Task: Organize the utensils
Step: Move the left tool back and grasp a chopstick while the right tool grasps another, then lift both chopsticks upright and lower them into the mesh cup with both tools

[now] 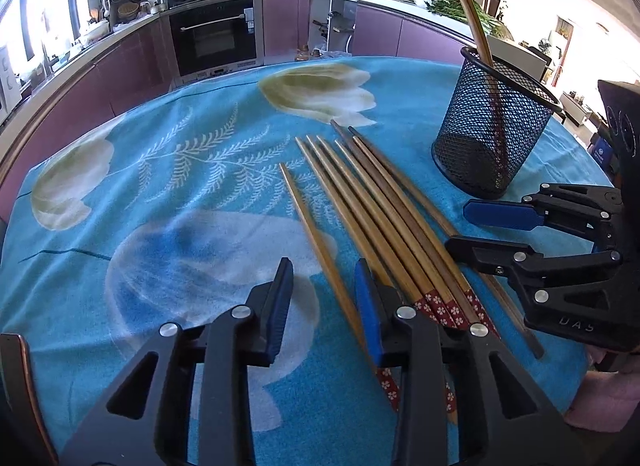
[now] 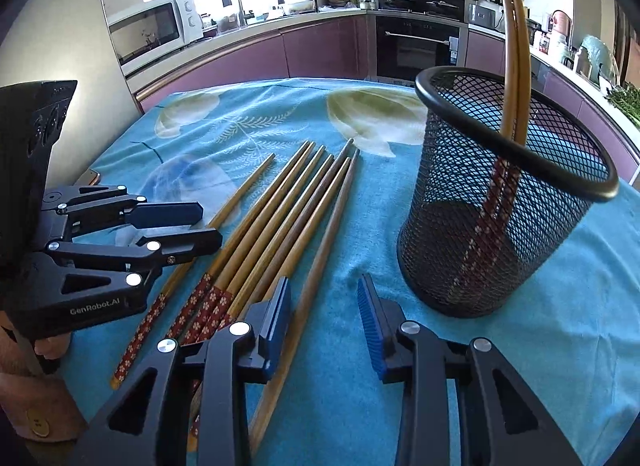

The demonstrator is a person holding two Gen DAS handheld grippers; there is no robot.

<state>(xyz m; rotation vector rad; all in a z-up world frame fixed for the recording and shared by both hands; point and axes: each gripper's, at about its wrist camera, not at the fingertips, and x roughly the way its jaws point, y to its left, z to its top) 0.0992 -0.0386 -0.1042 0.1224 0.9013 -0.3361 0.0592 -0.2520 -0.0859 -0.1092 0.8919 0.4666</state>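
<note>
1. Fingers first, going left to right: the left gripper (image 1: 324, 306) has its blue-padded jaws parted with nothing pressed between them. The lone leftmost wooden chopstick (image 1: 316, 242) runs through the gap without either pad visibly gripping it. The right gripper (image 2: 324, 330) is likewise parted and empty, over bare cloth between the outermost dark chopstick (image 2: 308, 286) and the black wire-mesh cup (image 2: 500, 225).

2. Done so far, as I judge it: two bamboo chopsticks with red flowered ends (image 2: 514, 65) stand in the mesh cup, leaning on its rim. That is a small share of the job.

3. Left to do: the row of loose brown wooden chopsticks (image 1: 380, 217) lies on the blue floral tablecloth (image 1: 160, 185), handles toward the near edge and tips fanning toward the far edge. I count about eight, though overlapping makes that uncertain. The cup stands toward the right edge, beside the row and not touching it.

4. Left wrist view only: it shows the single chopstick passing between the left pads, and the right gripper from the side, low by the cup's base.

5. Right wrist view only: it shows both chopsticks inside the cup clearly as a pair with their patterned ends at the bottom. It also shows the person's hand (image 2: 48, 350) holding the left gripper at the near left edge.
</note>
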